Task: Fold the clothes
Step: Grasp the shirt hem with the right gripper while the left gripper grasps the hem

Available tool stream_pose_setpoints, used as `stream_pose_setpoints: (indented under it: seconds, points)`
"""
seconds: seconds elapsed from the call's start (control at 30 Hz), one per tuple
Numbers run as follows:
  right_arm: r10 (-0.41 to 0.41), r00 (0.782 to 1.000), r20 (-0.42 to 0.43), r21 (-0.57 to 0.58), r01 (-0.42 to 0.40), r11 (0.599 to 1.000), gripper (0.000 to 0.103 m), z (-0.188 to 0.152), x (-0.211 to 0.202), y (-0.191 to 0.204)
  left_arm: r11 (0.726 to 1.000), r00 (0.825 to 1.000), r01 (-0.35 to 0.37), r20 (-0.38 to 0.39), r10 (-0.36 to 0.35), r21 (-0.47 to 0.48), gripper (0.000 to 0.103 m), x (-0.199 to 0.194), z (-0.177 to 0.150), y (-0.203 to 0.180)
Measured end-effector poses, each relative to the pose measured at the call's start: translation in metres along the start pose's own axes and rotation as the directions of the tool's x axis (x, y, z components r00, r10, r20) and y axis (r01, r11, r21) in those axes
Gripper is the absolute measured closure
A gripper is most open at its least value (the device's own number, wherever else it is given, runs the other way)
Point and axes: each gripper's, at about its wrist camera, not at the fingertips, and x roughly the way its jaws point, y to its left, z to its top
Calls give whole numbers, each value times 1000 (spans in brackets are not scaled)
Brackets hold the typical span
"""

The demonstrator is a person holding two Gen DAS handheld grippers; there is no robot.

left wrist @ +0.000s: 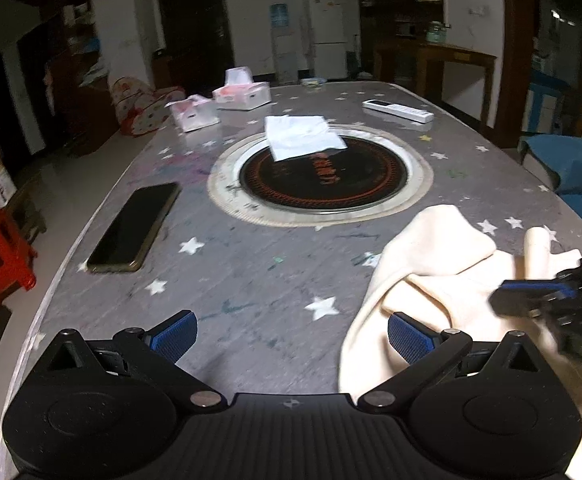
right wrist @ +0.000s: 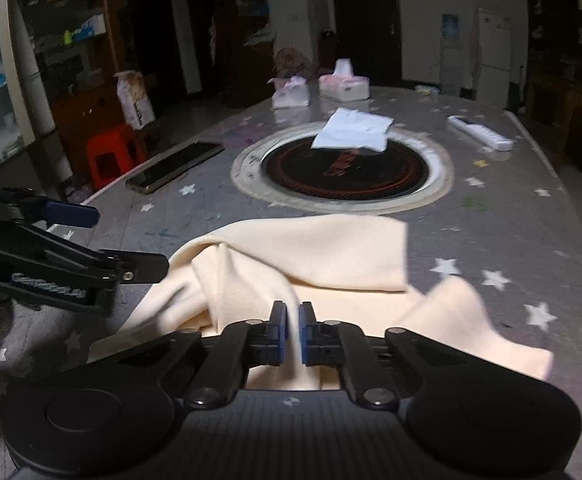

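Left wrist view: the left hand-held gripper [left wrist: 291, 338] sits right up front, jaws spread wide with nothing between them, its right pad at the edge of the cream garment [left wrist: 431, 264] bunched on the starry desk [left wrist: 251, 280].

Right wrist view: the right hand-held gripper [right wrist: 292, 330] is pinched tight on a ridge of that rumpled garment. With only one grip, the loose cloth could drag and crumple instead of folding flat.
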Motion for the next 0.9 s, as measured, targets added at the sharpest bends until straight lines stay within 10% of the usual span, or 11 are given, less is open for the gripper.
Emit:
stream_pose_setpoints:
  seconds: [0.63,0.77,0.9]
  points:
    - [-316,944,91,148,301,942,99,-63,-142,-60,991,991,133,-10,-133,25,11,42,13,-18]
    - [-414,910,-9,218,405,888,99,-99,-165,-81,983,982,185,-34,-184,2,35,50,9,-16]
    - [-461,883,-89,265,467,843,98,-121,-175,-95,970,970,242,-15,-243,-27,84,40,6,-12]
